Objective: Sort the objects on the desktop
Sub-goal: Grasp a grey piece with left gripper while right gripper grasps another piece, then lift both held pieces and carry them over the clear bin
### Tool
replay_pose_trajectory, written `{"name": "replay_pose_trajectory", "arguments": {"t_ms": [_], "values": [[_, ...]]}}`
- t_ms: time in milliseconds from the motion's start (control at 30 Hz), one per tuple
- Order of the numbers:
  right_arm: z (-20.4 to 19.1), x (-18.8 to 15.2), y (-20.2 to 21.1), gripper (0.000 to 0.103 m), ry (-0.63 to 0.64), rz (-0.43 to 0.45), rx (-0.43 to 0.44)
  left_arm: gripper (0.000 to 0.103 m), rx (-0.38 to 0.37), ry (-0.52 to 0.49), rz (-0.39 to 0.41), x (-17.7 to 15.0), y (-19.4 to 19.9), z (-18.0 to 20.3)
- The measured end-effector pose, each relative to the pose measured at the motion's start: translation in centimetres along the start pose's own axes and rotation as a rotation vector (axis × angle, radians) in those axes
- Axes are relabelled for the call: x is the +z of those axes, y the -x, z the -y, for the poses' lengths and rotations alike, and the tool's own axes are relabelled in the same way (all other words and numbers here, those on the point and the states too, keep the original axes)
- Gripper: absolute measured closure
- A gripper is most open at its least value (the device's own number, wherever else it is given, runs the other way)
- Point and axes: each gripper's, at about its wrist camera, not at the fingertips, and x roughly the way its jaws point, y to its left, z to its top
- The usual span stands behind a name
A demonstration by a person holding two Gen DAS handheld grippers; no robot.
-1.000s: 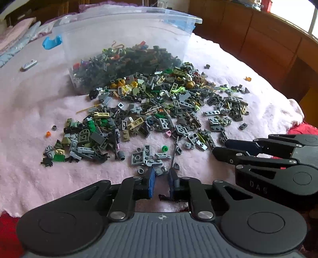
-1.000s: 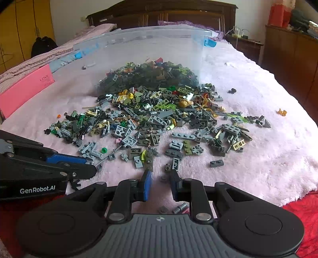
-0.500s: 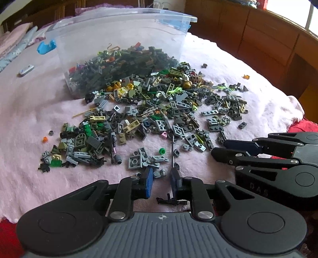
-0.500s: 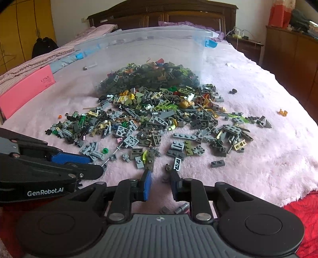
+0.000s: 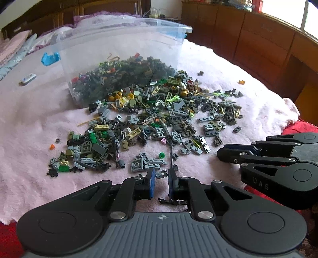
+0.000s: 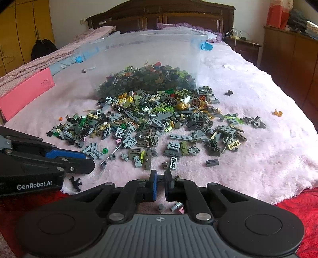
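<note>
Just ahead of the left hand-held gripper, on a bed with a pale pink fleecy blanket, lies the spill of small bricks. They are mostly grey, dark green and tan, and fan out from a clear plastic bin standing beyond them, itself part full of the same stock. Left jaws are drawn nearly together. A small grey piece sits at the tips and a thin rod runs up to them, but I cannot tell whether either is pinched. The right hand-held gripper sits just beside the left one, on its right, also at the near fringe of the spill. Its jaws are together, and whether a piece is caught between the pads is not resolvable. Both point down at the blanket, probably because the loose outliers at the near edge are easiest to pick singly. A black piece lies under the left jaws; two grey bits lie under the right. The fleece is soft, so pieces likely sink and tilt. A red cloth shows at the near bed edge. A wooden headboard stands far ahead, with wooden cabinets off to the right.
</note>
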Motion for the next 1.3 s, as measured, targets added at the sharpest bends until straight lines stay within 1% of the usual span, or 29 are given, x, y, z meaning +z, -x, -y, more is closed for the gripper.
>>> {"name": "replay_pose_trajectory", "arguments": {"t_ms": [267, 500, 700, 867, 1033, 1300], "values": [[-0.4, 0.6, 1.3, 0.095, 0.025, 0.038, 0.003, 0.088, 0.006, -0.007, 0.033, 0.5, 1.2, 0.2], [-0.7, 2.0, 2.1, 0.095, 0.048, 0.072, 0.012, 0.088, 0.01, 0.004, 0.078, 1.8, 2.3, -0.1], [-1.2, 3.0, 2.4, 0.095, 0.066, 0.086, 0.023, 0.088, 0.019, 0.012, 0.085, 2.5, 2.4, -0.4], [-1.5, 3.6, 2.6, 0.095, 0.078, 0.091, 0.032, 0.087, 0.041, 0.03, 0.087, 3.0, 2.4, -0.9], [-1.4, 4.3, 2.6, 0.095, 0.069, 0.093, 0.043, 0.087, 0.056, 0.042, 0.101, 3.8, 2.6, -1.4], [-1.5, 5.3, 2.9, 0.095, 0.082, 0.116, 0.046, 0.087, 0.058, 0.046, 0.127, 4.8, 2.9, -1.5]]}}
